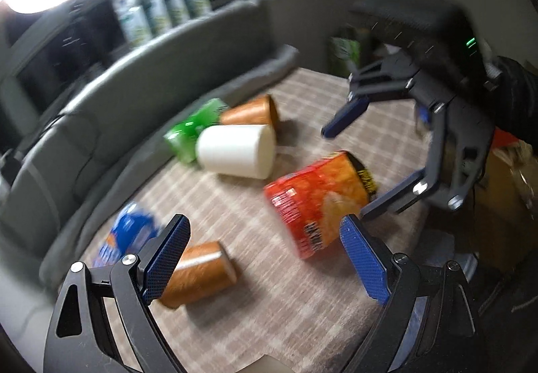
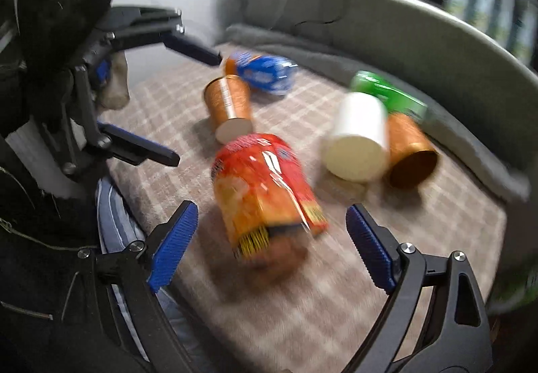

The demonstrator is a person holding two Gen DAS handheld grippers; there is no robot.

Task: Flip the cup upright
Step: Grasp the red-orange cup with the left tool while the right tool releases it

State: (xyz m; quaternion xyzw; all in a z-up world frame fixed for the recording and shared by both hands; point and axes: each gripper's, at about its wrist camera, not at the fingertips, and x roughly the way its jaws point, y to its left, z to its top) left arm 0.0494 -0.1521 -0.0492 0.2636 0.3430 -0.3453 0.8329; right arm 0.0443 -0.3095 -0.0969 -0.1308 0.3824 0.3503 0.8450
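Both claws are spread wide and grasp nothing: the left gripper [image 1: 265, 255] and the right gripper [image 2: 272, 245] hang above a checked cloth [image 2: 302, 305]. Between the right gripper's fingers, the red cup [image 2: 265, 191] lies on its side, long axis along the cloth, mouth toward that camera. Beyond lie an orange cup [image 2: 228, 104], a white cup [image 2: 359, 137] and a blue packet [image 2: 262, 70]. A grey sofa back [image 2: 437, 37] curves behind.

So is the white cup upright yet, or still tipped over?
Still tipped. The white cup lies on its side on the checked cloth, touching an orange cup. Both grippers are open, holding nothing.
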